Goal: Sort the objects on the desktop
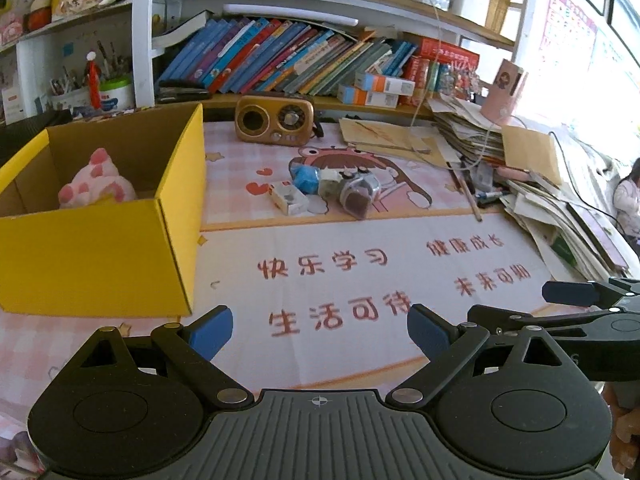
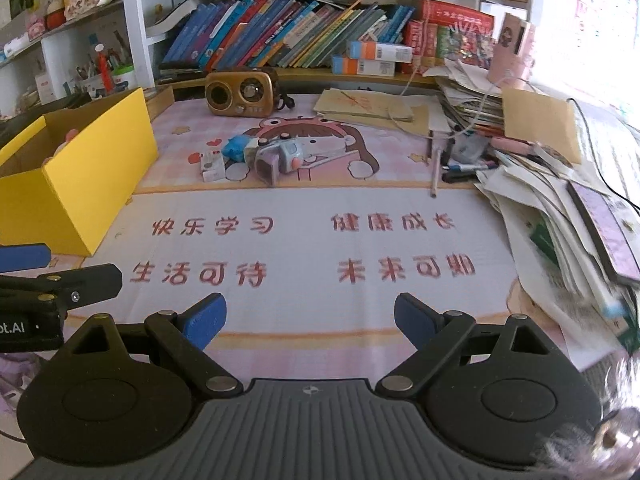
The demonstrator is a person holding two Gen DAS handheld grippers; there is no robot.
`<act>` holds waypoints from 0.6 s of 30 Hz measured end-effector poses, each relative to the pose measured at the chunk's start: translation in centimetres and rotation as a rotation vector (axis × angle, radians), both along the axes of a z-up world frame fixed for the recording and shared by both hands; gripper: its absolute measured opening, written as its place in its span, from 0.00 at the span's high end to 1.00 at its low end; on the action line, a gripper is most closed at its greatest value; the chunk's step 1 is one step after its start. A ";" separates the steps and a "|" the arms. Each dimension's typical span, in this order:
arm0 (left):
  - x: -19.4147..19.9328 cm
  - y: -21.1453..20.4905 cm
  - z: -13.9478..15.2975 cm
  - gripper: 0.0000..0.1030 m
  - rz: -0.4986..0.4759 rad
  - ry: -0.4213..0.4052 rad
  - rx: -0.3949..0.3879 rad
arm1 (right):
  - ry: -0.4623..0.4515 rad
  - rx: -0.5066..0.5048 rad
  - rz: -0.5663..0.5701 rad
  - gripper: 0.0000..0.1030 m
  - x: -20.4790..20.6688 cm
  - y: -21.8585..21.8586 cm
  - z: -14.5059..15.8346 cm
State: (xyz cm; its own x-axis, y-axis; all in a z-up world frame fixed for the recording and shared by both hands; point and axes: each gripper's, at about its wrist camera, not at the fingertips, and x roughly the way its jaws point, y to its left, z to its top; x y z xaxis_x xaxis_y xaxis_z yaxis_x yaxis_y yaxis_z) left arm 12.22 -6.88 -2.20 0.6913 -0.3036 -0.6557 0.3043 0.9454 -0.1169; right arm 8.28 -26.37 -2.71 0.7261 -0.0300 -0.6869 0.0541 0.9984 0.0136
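A cluster of small objects lies mid-desk on the cartoon mat: a white and red box (image 1: 287,198) (image 2: 213,165), a blue crumpled thing (image 1: 306,178) (image 2: 236,147), and a clear sharpener-like toy (image 1: 358,194) (image 2: 276,160). A yellow cardboard box (image 1: 100,256) (image 2: 86,184) stands at the left with a pink plush (image 1: 96,186) inside. My left gripper (image 1: 320,330) is open and empty, low over the mat's near part. My right gripper (image 2: 310,320) is open and empty beside it; its arm shows in the left wrist view (image 1: 592,308).
A gold retro radio (image 1: 274,120) (image 2: 242,92) stands at the back before a row of books (image 1: 280,56). Piles of papers and envelopes (image 2: 560,200) crowd the right side, with pens (image 2: 468,168) and a pencil (image 2: 435,172). Shelves rise behind.
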 end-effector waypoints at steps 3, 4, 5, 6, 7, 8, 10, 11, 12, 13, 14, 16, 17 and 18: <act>1.3 -0.6 -0.1 0.07 0.023 0.010 -0.001 | 0.003 0.008 0.024 0.12 1.8 -0.6 0.0; 1.7 -0.7 -0.2 0.07 0.031 0.012 -0.001 | 0.002 0.011 0.034 0.12 2.4 -0.8 0.0; 2.1 -0.9 -0.2 0.07 0.039 0.015 -0.001 | 0.001 0.014 0.044 0.12 3.0 -1.0 0.0; 2.5 -1.0 -0.1 0.07 0.045 0.016 -0.001 | -0.001 0.018 0.054 0.12 3.6 -1.3 0.0; 2.8 -1.3 -0.1 0.07 0.052 0.017 0.000 | -0.002 0.023 0.065 0.12 4.2 -1.5 0.0; 3.2 -1.5 0.0 0.07 0.057 0.017 0.000 | -0.002 0.028 0.075 0.12 4.9 -1.7 0.1; 3.8 -2.0 0.0 0.07 0.068 0.017 0.003 | -0.005 0.041 0.097 0.12 6.2 -2.3 0.1; 4.2 -2.2 0.1 0.07 0.076 0.019 0.005 | -0.008 0.046 0.108 0.12 6.7 -2.5 0.2; 4.5 -2.4 0.1 0.07 0.083 0.020 0.006 | -0.011 0.050 0.121 0.12 7.4 -2.7 0.2; 4.9 -2.5 0.1 0.07 0.090 0.022 0.008 | -0.014 0.055 0.135 0.12 8.1 -2.9 0.3; 5.2 -2.6 0.1 0.07 0.098 0.024 0.009 | -0.018 0.057 0.149 0.12 8.8 -3.1 0.3; 6.1 -2.9 0.0 0.07 0.116 0.032 0.011 | -0.026 0.054 0.180 0.12 10.3 -3.3 0.4; 6.5 -3.0 -0.1 0.07 0.125 0.035 0.015 | -0.029 0.051 0.196 0.12 11.1 -3.4 0.4; 6.9 -3.2 -0.2 0.07 0.131 0.037 0.020 | -0.033 0.048 0.213 0.12 12.0 -3.5 0.4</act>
State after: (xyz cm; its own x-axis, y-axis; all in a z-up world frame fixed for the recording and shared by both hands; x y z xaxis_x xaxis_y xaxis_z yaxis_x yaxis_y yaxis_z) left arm 19.11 -10.11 -2.35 0.6994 -0.1989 -0.6865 0.1740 0.9790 -0.1064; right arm 20.25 -29.83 -2.32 0.7347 0.1588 -0.6595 -0.1595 0.9854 0.0596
